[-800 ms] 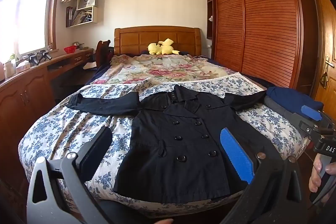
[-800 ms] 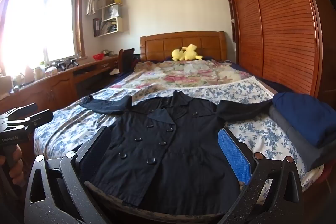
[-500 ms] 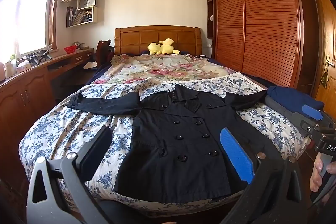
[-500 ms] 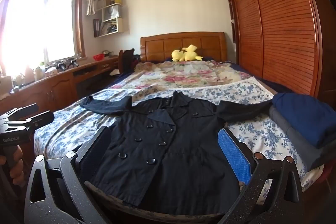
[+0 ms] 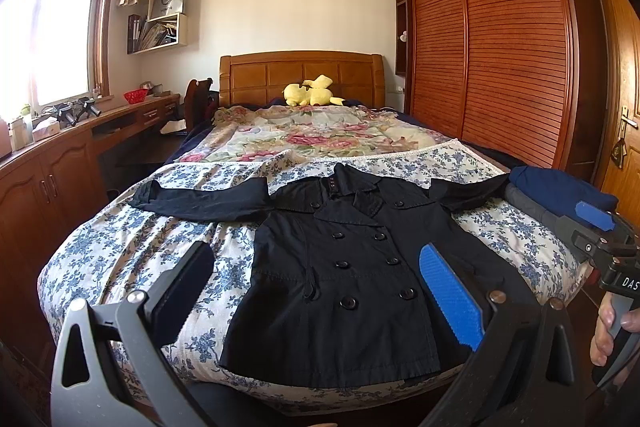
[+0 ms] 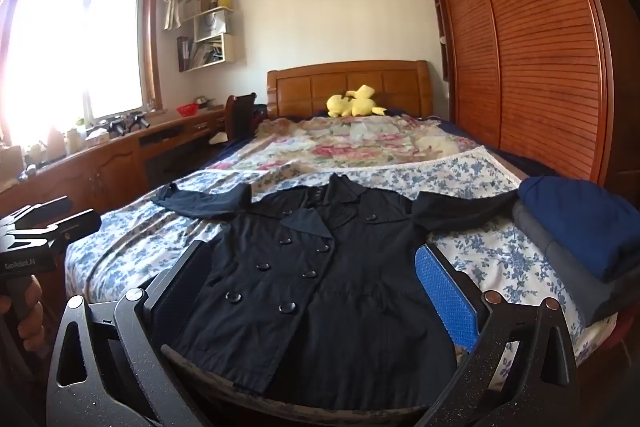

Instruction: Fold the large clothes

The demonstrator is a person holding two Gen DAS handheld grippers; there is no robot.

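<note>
A black double-breasted coat (image 5: pixel 344 267) lies flat, front up, on the blue-flowered bedspread (image 5: pixel 120 247), sleeves spread to both sides, hem at the foot of the bed. It also shows in the right wrist view (image 6: pixel 320 287). My left gripper (image 5: pixel 316 271) is open and empty, held above the foot of the bed in front of the hem. My right gripper (image 6: pixel 312 275) is open and empty, also short of the hem. Each gripper shows at the edge of the other's view: the right gripper (image 5: pixel 604 239), the left gripper (image 6: pixel 44 227).
A stack of folded dark blue and grey clothes (image 6: pixel 580 227) sits on the bed's right edge by the coat's sleeve. A yellow plush toy (image 5: pixel 312 95) lies at the headboard. A wooden desk (image 5: pixel 80 147) runs along the left, a wardrobe (image 5: pixel 500 47) along the right.
</note>
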